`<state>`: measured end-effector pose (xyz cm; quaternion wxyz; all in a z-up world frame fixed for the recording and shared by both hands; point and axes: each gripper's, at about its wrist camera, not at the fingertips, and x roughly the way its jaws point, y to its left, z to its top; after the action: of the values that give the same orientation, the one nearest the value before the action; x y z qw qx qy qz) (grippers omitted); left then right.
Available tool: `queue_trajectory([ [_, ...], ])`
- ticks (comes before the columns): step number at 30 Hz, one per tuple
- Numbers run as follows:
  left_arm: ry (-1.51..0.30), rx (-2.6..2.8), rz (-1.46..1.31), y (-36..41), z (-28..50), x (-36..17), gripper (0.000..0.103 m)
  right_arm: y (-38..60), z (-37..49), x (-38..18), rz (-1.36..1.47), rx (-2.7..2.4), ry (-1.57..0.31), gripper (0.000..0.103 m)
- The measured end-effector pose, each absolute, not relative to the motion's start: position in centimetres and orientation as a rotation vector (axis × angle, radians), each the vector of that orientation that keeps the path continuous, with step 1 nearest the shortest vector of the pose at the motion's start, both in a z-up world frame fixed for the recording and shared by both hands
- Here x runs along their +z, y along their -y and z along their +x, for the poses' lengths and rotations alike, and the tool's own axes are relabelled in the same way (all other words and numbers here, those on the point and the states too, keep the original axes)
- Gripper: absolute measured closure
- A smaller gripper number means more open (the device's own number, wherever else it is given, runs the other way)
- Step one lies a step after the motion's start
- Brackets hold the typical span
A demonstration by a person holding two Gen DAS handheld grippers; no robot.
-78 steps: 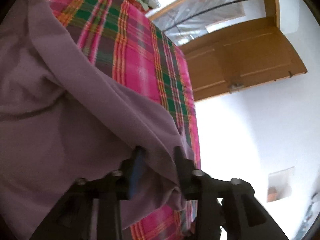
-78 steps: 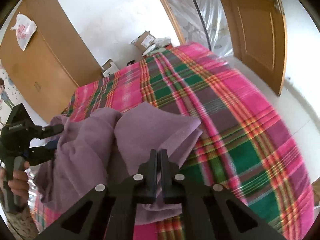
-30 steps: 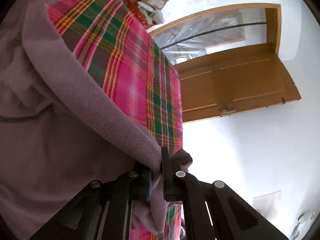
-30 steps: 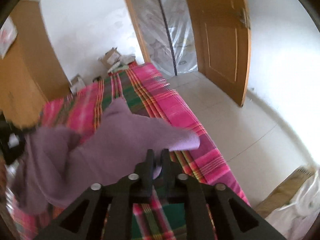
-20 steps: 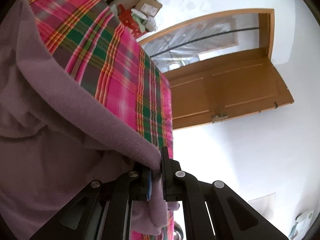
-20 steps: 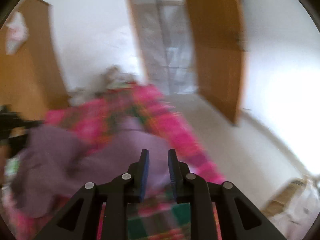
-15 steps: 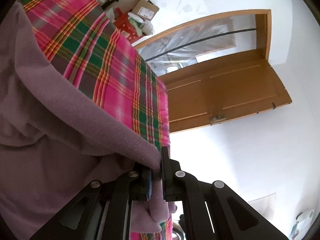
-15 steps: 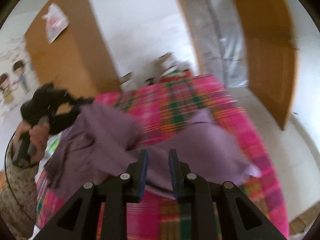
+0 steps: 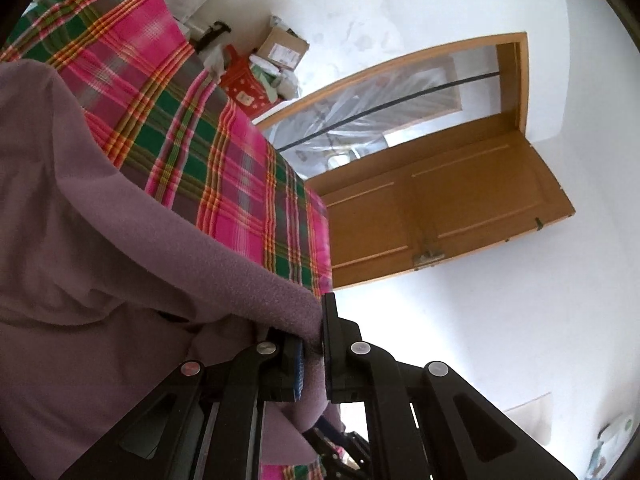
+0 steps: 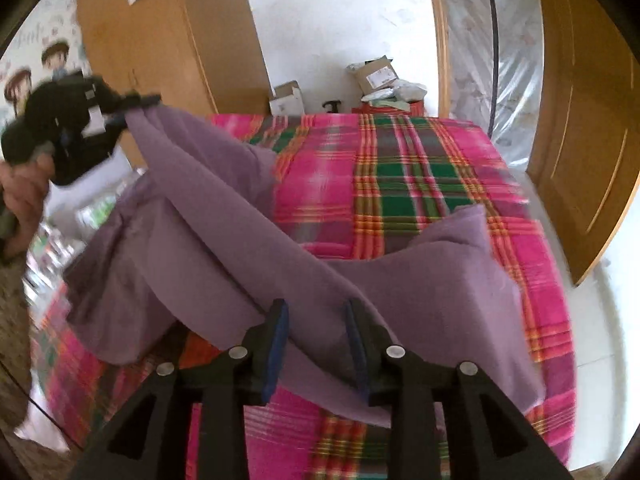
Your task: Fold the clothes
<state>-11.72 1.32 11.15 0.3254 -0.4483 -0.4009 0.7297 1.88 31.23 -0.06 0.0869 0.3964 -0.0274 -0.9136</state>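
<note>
Here boxes (image 10: 374, 72) and a wardrobe (image 10: 168, 36) flank the plaid bed (image 10: 420, 176).

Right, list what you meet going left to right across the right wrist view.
Person's hand → left gripper pinching the purple garment → wardrobe → white box → brown cardboard box → plastic-covered doorway → open wooden door.

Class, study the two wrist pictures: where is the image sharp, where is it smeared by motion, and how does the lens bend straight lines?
Left wrist view: sharp; the purple garment clamped in the left gripper shows its nap, the door edges bow, and the white wall is overexposed. Right wrist view: the plaid bedspread smears toward the edges, the left gripper is blurred, and the wardrobe leans.
</note>
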Motion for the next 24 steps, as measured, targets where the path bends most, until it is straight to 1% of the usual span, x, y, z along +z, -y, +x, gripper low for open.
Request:
queue_trajectory([
  [1, 1.049, 1.918, -1.176, -1.3, -11.7, 11.2, 0.097, -31.3, 1.8, 0.0, 1.176, -2.736, 0.052, 0.072],
  [3, 1.022, 1.938, -1.166, -1.4, -11.6, 11.5, 0.097, -31.4, 1.5, 0.1, 1.149, -2.739, 0.036, 0.068],
  [5, 1.012, 1.932, -1.164, -1.8, -11.7, 11.6, 0.097, -31.2, 1.2, -0.1, 1.149, -2.705, -0.001, 0.058],
  [8, 0.994, 1.952, -1.156, -1.6, -11.5, 12.0, 0.097, -30.6, 0.1, -0.5, 1.173, -2.626, -0.063, 0.051],
  [12, 0.994, 1.964, -1.163, -1.0, -11.5, 11.9, 0.097, -30.8, -1.6, -1.9, 1.262, -2.535, -0.019, 0.050],
  [14, 0.992, 1.969, -1.169, -0.9, -11.7, 11.8, 0.097, -30.3, -1.6, -2.3, 1.285, -2.477, -0.026, 0.051],
  [15, 0.992, 1.971, -1.172, -0.9, -11.8, 11.7, 0.097, -30.0, -1.4, -2.4, 1.284, -2.452, -0.040, 0.054],
  [16, 0.991, 1.974, -1.174, -0.9, -11.9, 11.6, 0.097, -29.8, -1.1, -2.2, 1.271, -2.448, -0.058, 0.068],
  [17, 0.990, 1.976, -1.177, -0.9, -12.0, 11.6, 0.097, -29.7, -0.9, -2.0, 1.258, -2.455, -0.073, 0.088],
  [18, 0.990, 1.978, -1.180, -0.8, -12.1, 11.5, 0.097, -29.7, -0.7, -1.8, 1.246, -2.466, -0.082, 0.095],
  [19, 0.989, 1.981, -1.183, -0.8, -12.3, 11.4, 0.097, -30.0, -0.6, -1.5, 1.235, -2.489, -0.079, 0.100],
  [24, 0.980, 1.981, -1.195, -1.3, -12.8, 11.1, 0.097, -32.7, 0.3, 1.6, 1.152, -2.629, -0.016, 0.100],
])
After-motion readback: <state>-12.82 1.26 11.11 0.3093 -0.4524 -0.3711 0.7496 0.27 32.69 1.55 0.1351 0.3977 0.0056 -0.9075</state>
